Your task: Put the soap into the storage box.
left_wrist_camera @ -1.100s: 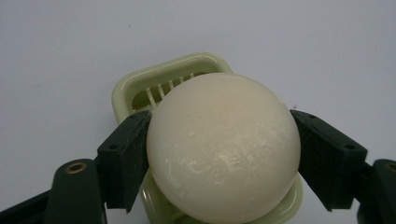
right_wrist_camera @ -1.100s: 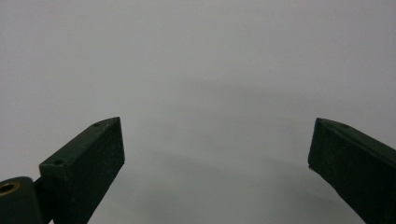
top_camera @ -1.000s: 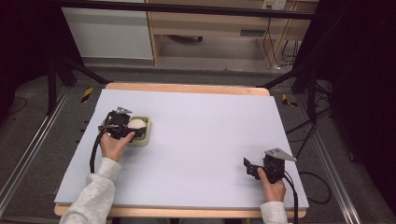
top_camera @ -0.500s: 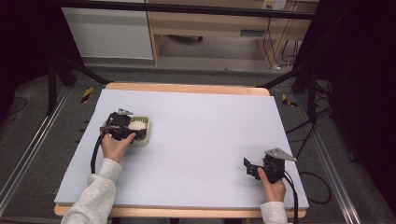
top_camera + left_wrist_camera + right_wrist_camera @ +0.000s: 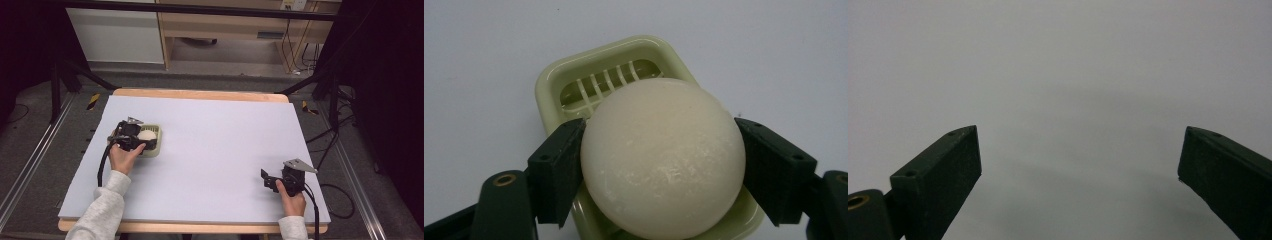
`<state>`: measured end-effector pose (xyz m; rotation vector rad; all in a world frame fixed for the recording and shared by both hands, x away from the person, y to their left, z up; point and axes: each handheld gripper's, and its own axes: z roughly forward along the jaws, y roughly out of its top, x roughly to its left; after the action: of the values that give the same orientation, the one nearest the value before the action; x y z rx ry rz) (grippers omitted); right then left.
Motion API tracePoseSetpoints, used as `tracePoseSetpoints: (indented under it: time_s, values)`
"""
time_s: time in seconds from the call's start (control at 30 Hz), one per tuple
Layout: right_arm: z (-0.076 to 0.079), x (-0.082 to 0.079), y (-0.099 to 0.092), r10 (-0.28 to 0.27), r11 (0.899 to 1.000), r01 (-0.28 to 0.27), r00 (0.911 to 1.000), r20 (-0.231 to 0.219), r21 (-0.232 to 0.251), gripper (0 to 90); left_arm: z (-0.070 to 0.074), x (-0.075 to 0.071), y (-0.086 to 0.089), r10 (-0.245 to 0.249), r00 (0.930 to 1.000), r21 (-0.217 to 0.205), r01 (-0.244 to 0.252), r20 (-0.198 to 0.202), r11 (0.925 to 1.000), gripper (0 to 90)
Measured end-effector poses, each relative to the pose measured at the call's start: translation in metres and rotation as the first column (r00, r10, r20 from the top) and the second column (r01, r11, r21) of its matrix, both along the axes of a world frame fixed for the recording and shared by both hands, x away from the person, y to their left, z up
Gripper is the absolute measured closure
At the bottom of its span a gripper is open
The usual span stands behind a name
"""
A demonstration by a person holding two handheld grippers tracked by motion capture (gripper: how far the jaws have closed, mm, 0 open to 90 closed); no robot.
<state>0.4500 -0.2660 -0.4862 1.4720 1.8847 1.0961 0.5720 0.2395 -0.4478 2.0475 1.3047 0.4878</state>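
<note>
Left gripper view: left claw (image 5: 663,170) clamps round soap (image 5: 663,160) (over green dish (image 5: 574,80)).

soap dish (image 5: 574,70): the soap (image 5: 663,160) is covering most of its grid and near rim.
left hand-held gripper (image 5: 663,165): the picture's bottom edge is cutting off its body.

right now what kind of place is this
Probably a lab recording station, not a home: a wooden table under a plain pale sheet, metal floor rails beside it, loose cables, and a person's hand-held black two-jaw grippers.
</note>
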Motion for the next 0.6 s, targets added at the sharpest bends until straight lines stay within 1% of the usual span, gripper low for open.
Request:
tracePoseSetpoints:
  time_s: [0.33,0.37,0.4,0.43,0.6]
  values:
    - [0.0000,0.0000,0.0000,0.000,1.000,0.000,1.0000,0.001,-0.002,4.0,0.0007,-0.0008,-0.0003,-0.002,1.0000,0.014,0.003,0.000,0.9999,23.5]
    - [-0.0003,0.0002,-0.0002,0.000,1.000,0.000,1.0000,0.005,-0.008,4.0,0.0022,-0.0011,0.0010,-0.001,1.0000,-0.001,0.001,0.008,1.0000,23.4]
    - [-0.0003,0.0002,-0.0002,0.000,1.000,0.000,1.0000,0.005,-0.008,4.0,0.0022,-0.0011,0.0010,-0.001,1.0000,-0.001,0.001,0.008,1.0000,23.4]
    - [-0.0004,0.0004,-0.0001,0.000,1.000,0.000,1.0000,0.006,-0.011,4.0,0.0032,-0.0015,0.0015,0.004,0.9999,-0.017,-0.004,0.014,0.9998,23.3]
    - [-0.0002,0.0002,0.0002,-0.003,1.000,0.003,1.0000,0.004,-0.008,4.0,0.0064,-0.0028,0.0025,-0.001,0.9996,-0.016,0.001,0.029,0.9999,22.4]
